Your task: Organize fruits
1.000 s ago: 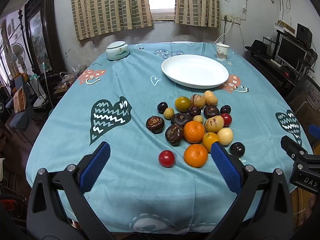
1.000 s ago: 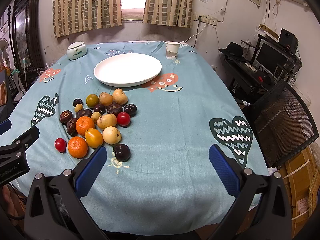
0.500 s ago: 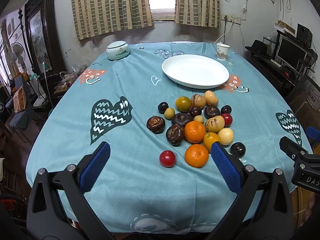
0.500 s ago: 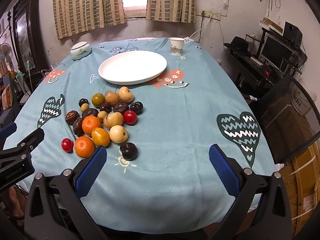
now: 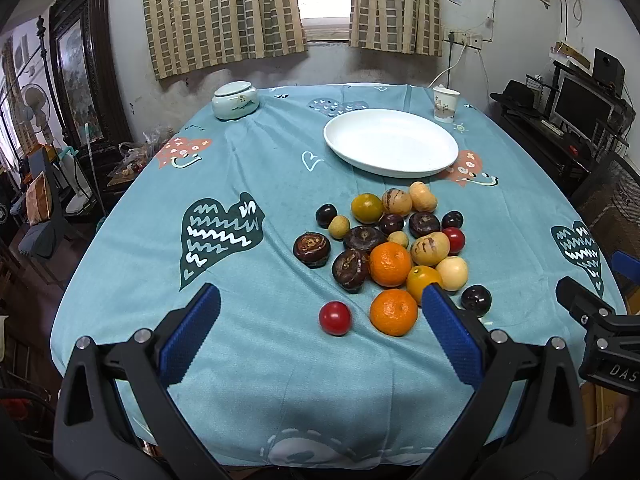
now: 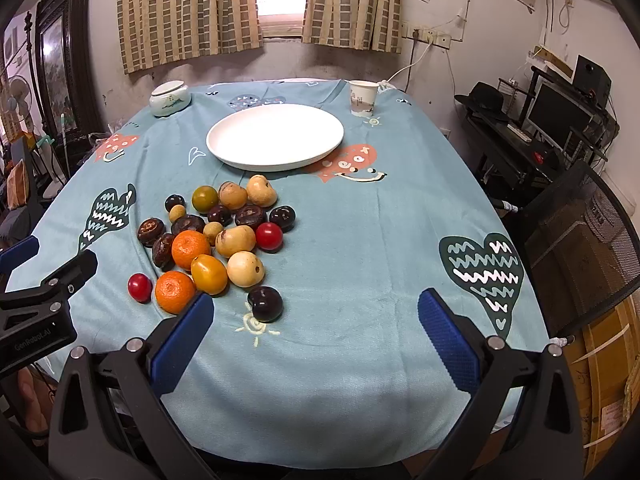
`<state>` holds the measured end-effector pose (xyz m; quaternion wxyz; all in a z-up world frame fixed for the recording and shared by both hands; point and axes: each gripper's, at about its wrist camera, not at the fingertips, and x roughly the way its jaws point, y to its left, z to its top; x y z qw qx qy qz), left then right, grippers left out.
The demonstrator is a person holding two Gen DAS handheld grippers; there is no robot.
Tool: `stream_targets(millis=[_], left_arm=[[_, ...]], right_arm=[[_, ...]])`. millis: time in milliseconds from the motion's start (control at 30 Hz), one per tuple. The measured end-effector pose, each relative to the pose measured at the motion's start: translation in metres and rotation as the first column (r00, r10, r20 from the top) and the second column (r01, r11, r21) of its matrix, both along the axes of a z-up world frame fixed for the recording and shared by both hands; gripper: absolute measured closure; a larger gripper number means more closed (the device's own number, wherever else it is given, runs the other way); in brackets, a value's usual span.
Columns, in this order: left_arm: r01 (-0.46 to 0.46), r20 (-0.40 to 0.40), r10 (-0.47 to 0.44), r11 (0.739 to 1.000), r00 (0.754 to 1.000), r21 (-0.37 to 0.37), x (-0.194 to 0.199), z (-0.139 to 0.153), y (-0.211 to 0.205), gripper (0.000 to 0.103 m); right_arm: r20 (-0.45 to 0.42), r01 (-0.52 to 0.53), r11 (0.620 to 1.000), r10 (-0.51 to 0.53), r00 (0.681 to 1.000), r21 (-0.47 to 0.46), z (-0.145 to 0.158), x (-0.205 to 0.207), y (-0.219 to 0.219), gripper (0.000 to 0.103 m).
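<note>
Fingers [image 5: 192, 332] of the left gripper [image 5: 320, 332] stand wide apart with nothing between them, hovering over the near edge of the worktop [image 5: 256, 376]. Those of the right gripper [image 6: 312, 332] are spread just as wide and hold nothing.

Taking the white plate [image 5: 391, 147] as the landmark: it sits bare toward the far side of the teal cloth, and the pile of fruits [image 5: 394, 240] lies just on the near side of it, apart from its rim. Closest to the plate are two tan fruits [image 5: 423, 196] and a yellow-green one [image 5: 367, 208]. Farther from the plate come dark brown, ridged fruits [image 5: 312, 244], small dark plums and a red one [image 5: 455, 239]. Farther still are an orange [image 5: 390, 258], a yellow-orange fruit [image 5: 422, 280] touching it, and a pale round fruit [image 5: 452, 272]. At the edge of the pile farthest from the plate lie a second orange [image 5: 393, 312], a small red fruit [image 5: 335, 318] just to its left and apart from the rest, and a dark plum [image 6: 265, 304] on the right, sitting between the right gripper's fingertips in its view.

Beyond the plate to its right stands a paper cup [image 5: 445, 103]; beyond it to the left, well apart, sits a lidded ceramic jar [image 5: 235, 101].
</note>
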<state>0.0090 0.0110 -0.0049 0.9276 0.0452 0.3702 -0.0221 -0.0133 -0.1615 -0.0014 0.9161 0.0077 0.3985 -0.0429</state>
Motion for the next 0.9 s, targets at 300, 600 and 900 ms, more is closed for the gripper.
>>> stream_targets(millis=[300,600,900], left_arm=[[-0.001,-0.002,0.001,1.0,1.0,-0.002,0.0,0.0,0.001,0.002],[-0.045,-0.02,0.046,0.999,0.999,0.011,0.003,-0.013,0.012,0.002],[-0.096,-0.154,0.094,0.995,0.983,-0.005,0.004,-0.062,0.042,0.002]], right_arm=[[0.0,0.001,1.0,-0.001,1.0,0.0,0.0,0.0,0.001,0.001],[-0.017,-0.065,0.998,0.065,0.998,0.017,-0.011,0.001,0.002,0.001],[-0.095,-0.26,0.963,0.266,0.959,0.072,-0.071,0.031,0.023,0.032]])
